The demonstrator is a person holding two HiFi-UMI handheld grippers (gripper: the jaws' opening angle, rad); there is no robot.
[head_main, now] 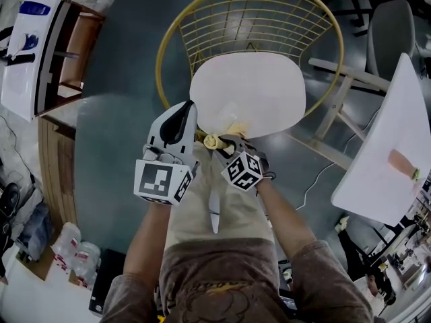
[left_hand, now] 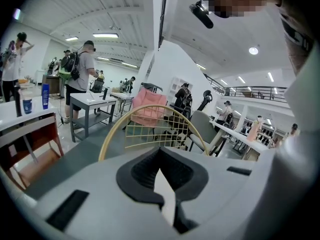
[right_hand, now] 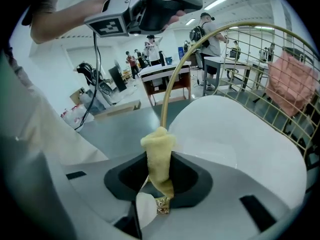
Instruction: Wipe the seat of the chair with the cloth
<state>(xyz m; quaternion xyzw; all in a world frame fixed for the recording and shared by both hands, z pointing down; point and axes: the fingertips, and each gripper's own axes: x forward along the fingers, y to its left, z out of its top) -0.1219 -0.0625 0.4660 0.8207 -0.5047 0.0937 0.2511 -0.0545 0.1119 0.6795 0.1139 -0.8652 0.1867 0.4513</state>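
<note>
My right tool point(right_hand: 161, 203) clamps the yellow cloth point(right_hand: 159, 154) at the white seat's point(head_main: 262, 93) near edge. Left tool point(left_hand: 166, 199) closed, empty. Grey floor point(head_main: 121, 133), desks point(left_hand: 92, 100) around.

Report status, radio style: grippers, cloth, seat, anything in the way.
Left gripper shut, empty. Right gripper shut on the cloth, bunched, at the seat's front edge. Nothing lying on the seat.

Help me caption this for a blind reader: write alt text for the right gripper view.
The right gripper is shut on a bunched yellow cloth that sticks up between its jaws, just in front of a white chair seat. A gold wire backrest curves behind the seat, with people and tables beyond.
</note>
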